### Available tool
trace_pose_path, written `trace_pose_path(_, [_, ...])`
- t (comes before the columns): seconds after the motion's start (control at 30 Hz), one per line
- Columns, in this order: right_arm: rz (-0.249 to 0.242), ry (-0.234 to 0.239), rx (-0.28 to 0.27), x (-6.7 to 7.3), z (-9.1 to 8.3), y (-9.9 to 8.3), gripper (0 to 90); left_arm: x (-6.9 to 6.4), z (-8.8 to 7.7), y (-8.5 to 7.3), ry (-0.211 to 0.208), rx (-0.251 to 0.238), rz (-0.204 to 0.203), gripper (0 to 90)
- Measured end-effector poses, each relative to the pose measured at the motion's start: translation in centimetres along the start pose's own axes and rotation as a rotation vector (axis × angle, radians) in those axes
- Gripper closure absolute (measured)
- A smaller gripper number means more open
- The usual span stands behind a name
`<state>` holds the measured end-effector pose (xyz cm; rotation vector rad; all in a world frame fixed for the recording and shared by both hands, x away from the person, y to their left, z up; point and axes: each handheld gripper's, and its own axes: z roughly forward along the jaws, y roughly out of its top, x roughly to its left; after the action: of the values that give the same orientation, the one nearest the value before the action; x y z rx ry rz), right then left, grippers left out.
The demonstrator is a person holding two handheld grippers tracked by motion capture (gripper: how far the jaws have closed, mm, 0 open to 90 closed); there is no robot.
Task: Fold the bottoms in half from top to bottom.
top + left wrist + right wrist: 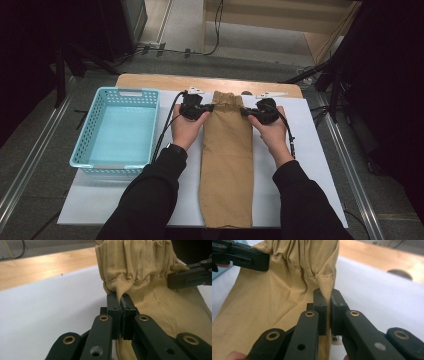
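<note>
Cloth dominates the high view: a tan garment (226, 160) lies lengthwise down the middle of a white sheet (305, 165) spread over the bench (165, 81), its gathered waistband at the far end and its other end reaching the near edge; the left gripper (202, 108) meets the waistband's left corner and the right gripper (246, 112) meets its right corner, each held in a hand with a black sleeve coming up from the bottom; a pale blue basket (82, 145) sits on the sheet just left of the left forearm, well apart from the garment; two small white clips (272, 94) lie at the far edge of the sheet beyond the waistband.

In the left gripper view the left gripper (120, 300) has its jaws pressed together on a pinch of tan fabric just under the stitched, elasticated band of the garment (162, 307); the cloth rises in folds from the pinch; the right gripper (187, 277) shows at the right edge, its tip against the far side of the band; white sheet and a strip of wooden bench lie to the left.

In the right gripper view the right gripper (329, 298) likewise has its jaws pinching a fold at the hemmed corner of the garment (267, 307); the left gripper (259, 258) shows at the upper left, its tip at the cloth's opposite corner; the sheet stretches to the right, with bench wood beyond it.
</note>
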<state>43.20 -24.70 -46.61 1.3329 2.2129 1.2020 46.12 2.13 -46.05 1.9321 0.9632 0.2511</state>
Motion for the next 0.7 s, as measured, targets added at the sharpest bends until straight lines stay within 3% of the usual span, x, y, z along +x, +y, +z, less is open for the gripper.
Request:
trace_pose_path(0.37, [-0.024, -0.004, -0.119, 0.8, -3.0, 2.5, 83.7, -0.9, -2.9, 3.1, -0.004, -0.089, 0.063, 88.0])
trace_pose_path(0.53, [-0.051, -0.014, -0.145, 1.3, -4.0, 2.9, 83.6, -1.4, -3.6, 3.3, -0.019, -0.106, 0.068, 88.0])
trace_pose_path(0.7, [-0.057, 0.006, -0.156, 1.1, -4.3, 2.2, 83.5, -1.9, -4.0, 2.9, -0.039, -0.112, 0.085, 88.0])
